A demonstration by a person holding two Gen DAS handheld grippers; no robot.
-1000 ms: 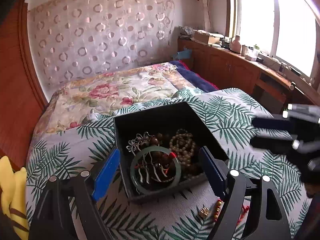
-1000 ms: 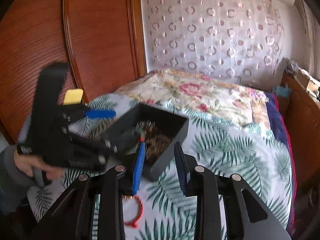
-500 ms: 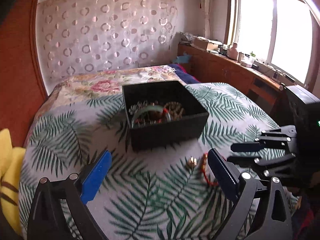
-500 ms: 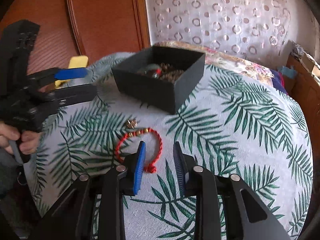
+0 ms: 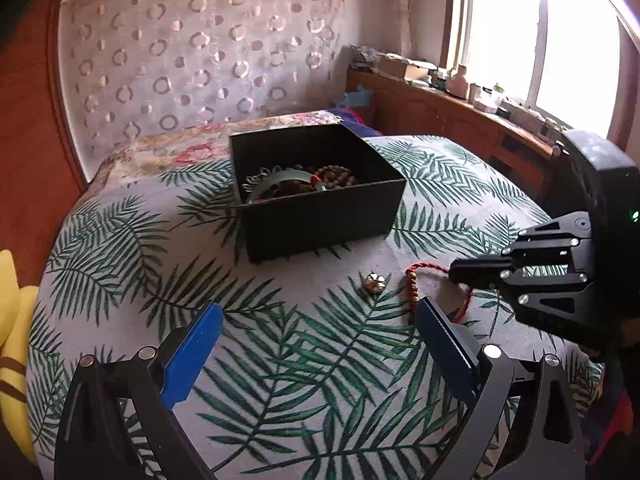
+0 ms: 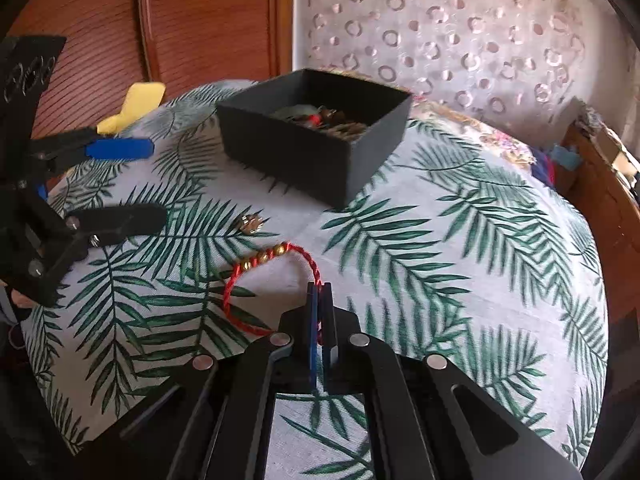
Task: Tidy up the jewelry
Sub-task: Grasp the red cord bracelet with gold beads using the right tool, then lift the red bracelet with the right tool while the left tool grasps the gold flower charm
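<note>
A black box [image 5: 320, 216] holding a green bangle and several bead strings sits on the palm-leaf cloth; it also shows in the right wrist view [image 6: 304, 148]. A red cord bracelet with gold beads [image 6: 264, 260] lies in front of it, also seen in the left wrist view [image 5: 416, 284]. A small gold charm [image 5: 374, 281] lies beside it, and shows in the right wrist view [image 6: 251, 222]. My right gripper [image 6: 320, 292] is shut on the red cord. My left gripper [image 5: 320, 320] is open and empty, low over the cloth before the box.
A yellow plush toy [image 5: 12, 320] lies at the left edge of the bed. A wooden headboard [image 6: 160, 32] stands behind. A wooden cabinet [image 5: 460, 120] with clutter runs under the window at the right.
My right gripper has closed on the red cord bracelet. Both grippers have drawn back and lower from the box. The left gripper stays open.
</note>
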